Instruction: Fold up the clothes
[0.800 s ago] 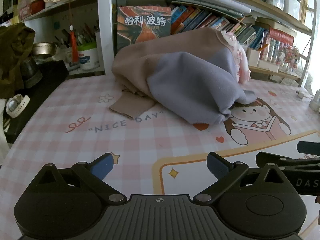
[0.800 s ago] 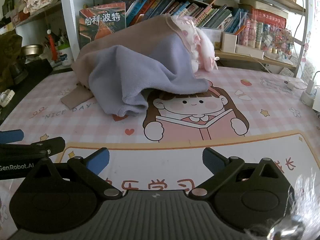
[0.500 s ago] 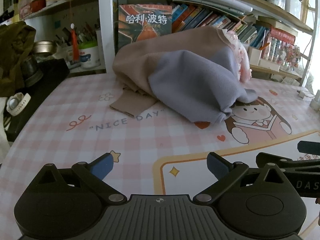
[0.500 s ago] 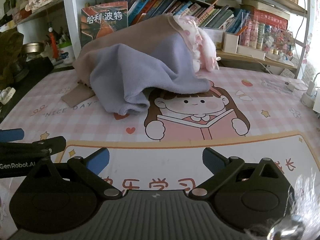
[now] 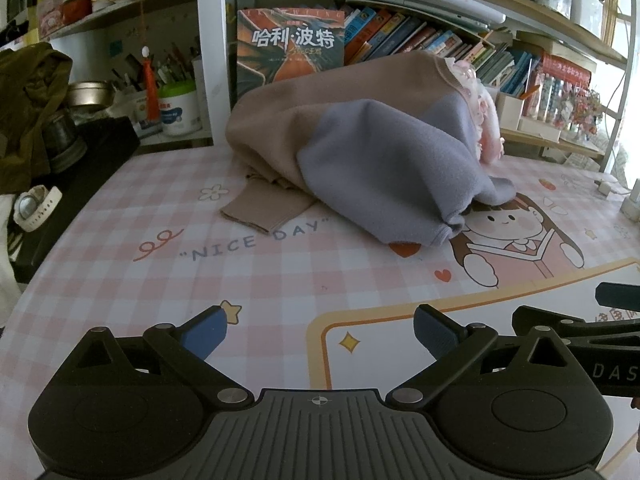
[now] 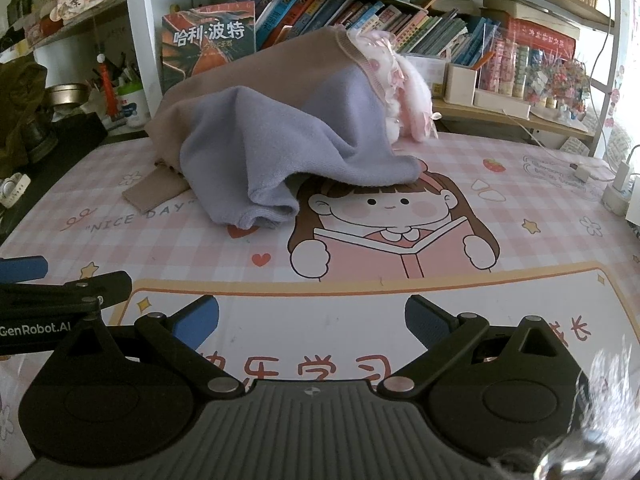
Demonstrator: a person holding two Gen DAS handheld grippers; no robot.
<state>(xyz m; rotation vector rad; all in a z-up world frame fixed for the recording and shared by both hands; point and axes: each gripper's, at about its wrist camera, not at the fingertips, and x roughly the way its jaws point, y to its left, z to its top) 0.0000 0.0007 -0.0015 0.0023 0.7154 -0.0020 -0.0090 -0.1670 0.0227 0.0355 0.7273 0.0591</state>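
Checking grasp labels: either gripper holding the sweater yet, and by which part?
Nothing held. Left gripper and right gripper are both open over the desk mat, short of the crumpled sweater.

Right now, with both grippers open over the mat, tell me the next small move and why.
Probably bring the left gripper forward to the tan cuff lying flat by "NICE DAY". The sweater sits heaped and unfolded, neither gripper holds anything, and that cuff is the nearest free edge for pulling it flat.
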